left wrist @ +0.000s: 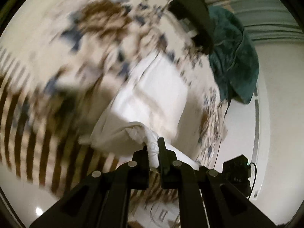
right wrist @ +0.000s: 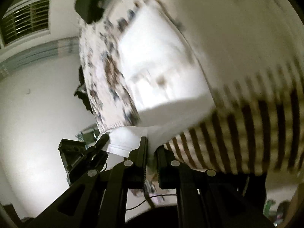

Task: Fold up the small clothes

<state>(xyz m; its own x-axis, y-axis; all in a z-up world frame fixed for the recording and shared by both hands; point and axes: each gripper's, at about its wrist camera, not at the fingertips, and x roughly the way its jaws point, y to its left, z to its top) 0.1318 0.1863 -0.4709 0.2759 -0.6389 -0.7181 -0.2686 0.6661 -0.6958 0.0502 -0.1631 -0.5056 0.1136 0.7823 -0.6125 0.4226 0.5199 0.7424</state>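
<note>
A white garment (left wrist: 152, 96) lies on a patterned tablecloth (left wrist: 47, 38) and is lifted at its near edge. My left gripper (left wrist: 153, 146) is shut on a bunched corner of the white cloth, which sticks out between the black fingers (left wrist: 163, 152). In the right wrist view the same white garment (right wrist: 161, 66) rises toward me, and my right gripper (right wrist: 151, 146) is shut on its other near corner. The left gripper's tip (right wrist: 101, 139) shows at the left there, also holding the hem. Both views are blurred by motion.
The tablecloth has brown stripes (right wrist: 256, 133) on the near side and a blue and brown print (right wrist: 106, 72) farther off. A dark green cloth (left wrist: 233, 53) hangs at the far right edge beside a black object (left wrist: 193, 13). White floor (right wrist: 38, 104) lies beyond; a window (right wrist: 26, 17) is up left.
</note>
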